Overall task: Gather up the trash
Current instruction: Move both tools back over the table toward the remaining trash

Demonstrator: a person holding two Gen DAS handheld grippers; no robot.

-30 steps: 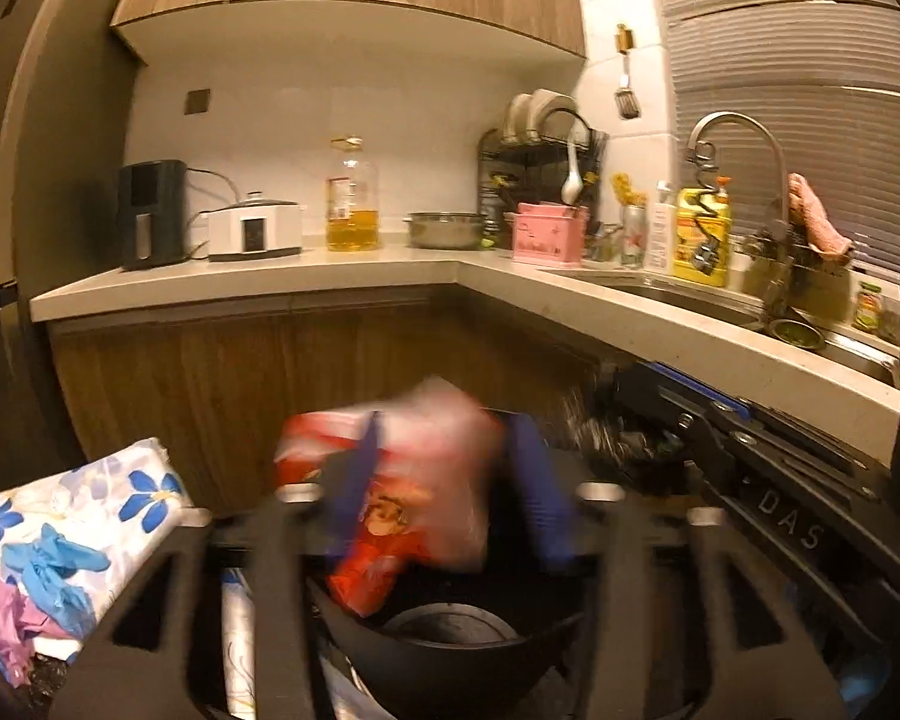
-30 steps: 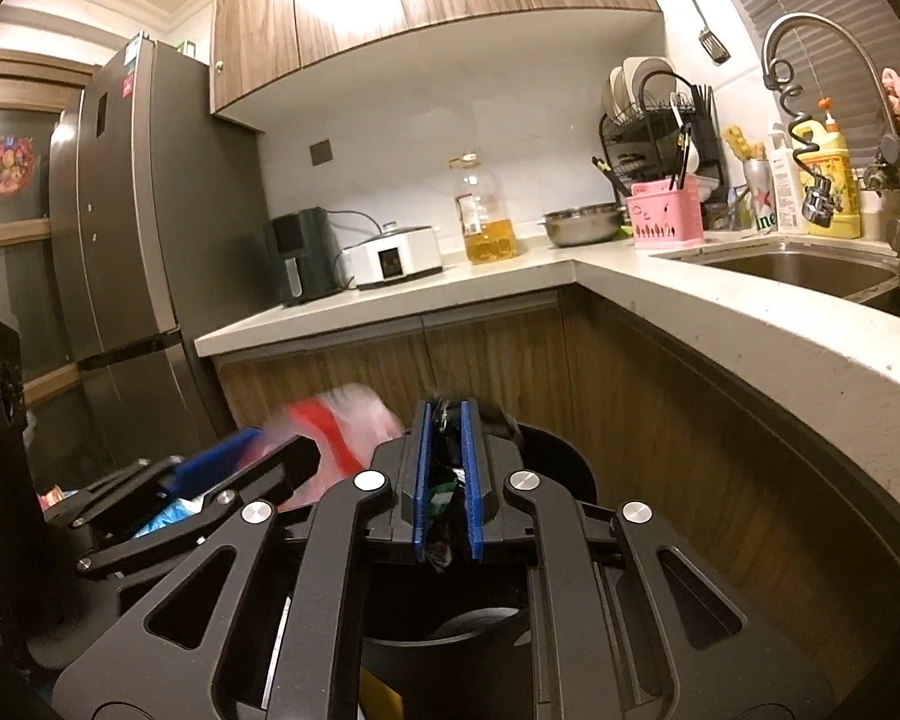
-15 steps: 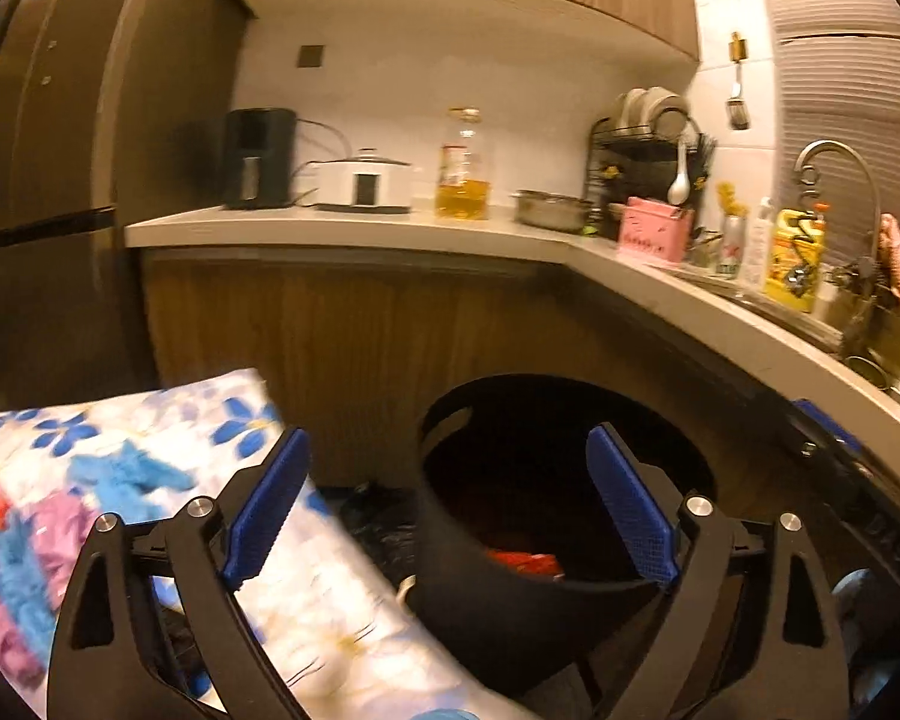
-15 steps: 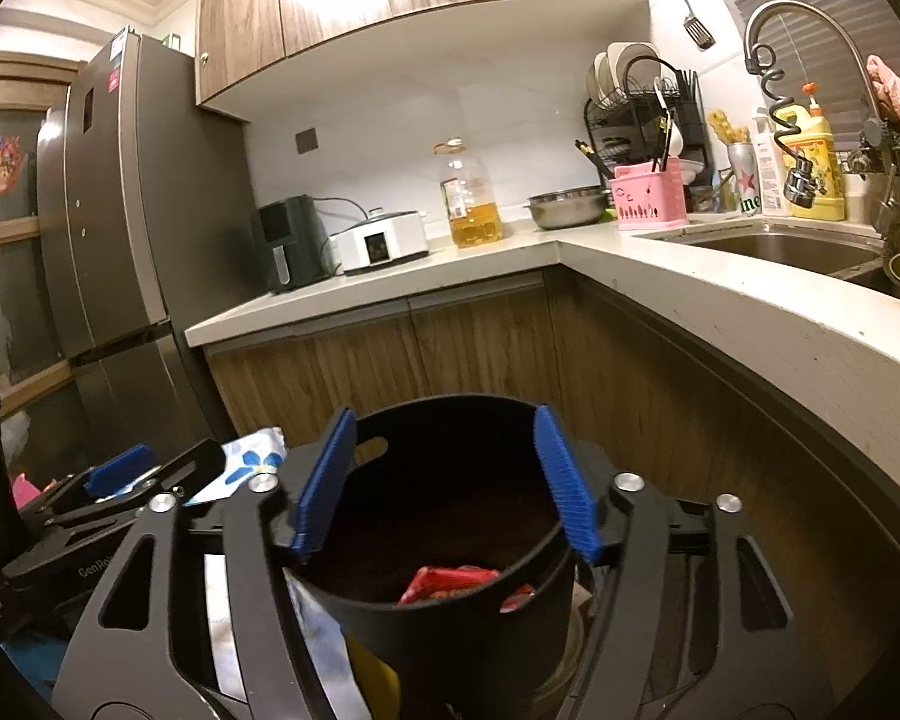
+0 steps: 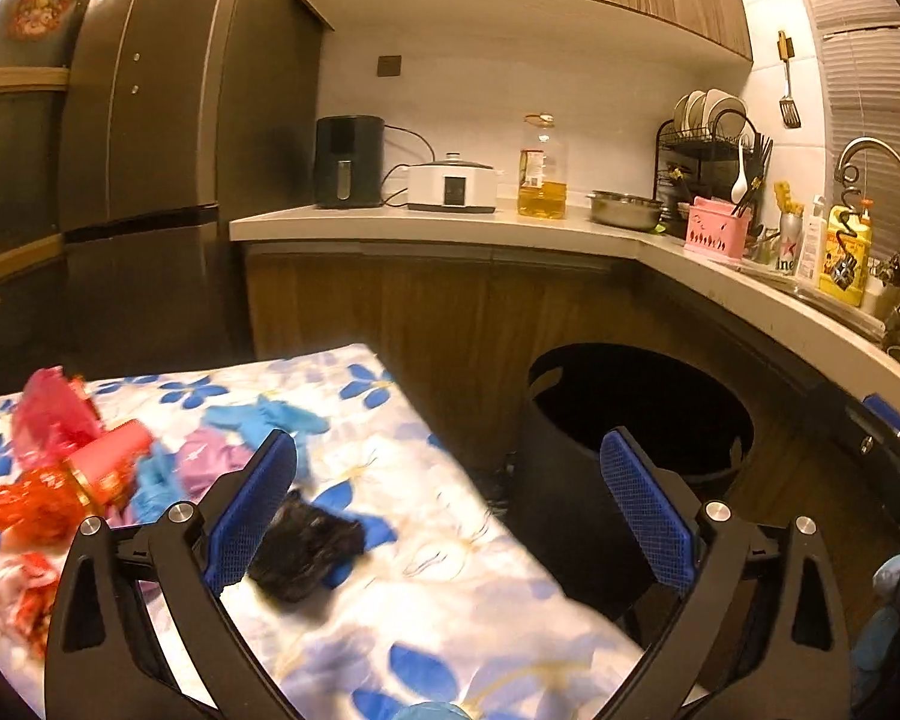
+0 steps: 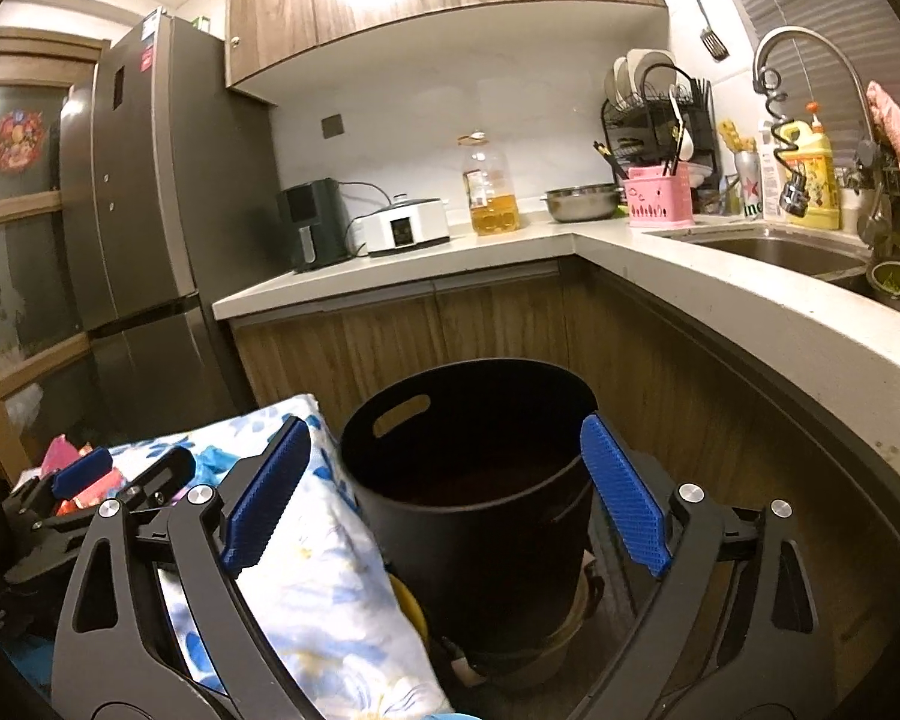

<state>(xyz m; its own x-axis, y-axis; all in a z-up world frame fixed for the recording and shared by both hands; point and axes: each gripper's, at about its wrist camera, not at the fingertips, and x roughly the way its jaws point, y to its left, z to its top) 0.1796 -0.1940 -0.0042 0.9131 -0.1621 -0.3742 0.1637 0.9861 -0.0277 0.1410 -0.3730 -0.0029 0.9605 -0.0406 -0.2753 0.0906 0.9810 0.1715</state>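
Both grippers' jaws opening, empty; black bin beside floral cloth.

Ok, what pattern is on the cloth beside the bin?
Blue flowers on white cloth; the left wrist view shows it best.

Floral-cloth table w/ black wad, blue gloves, red wrappers, purple scrap.
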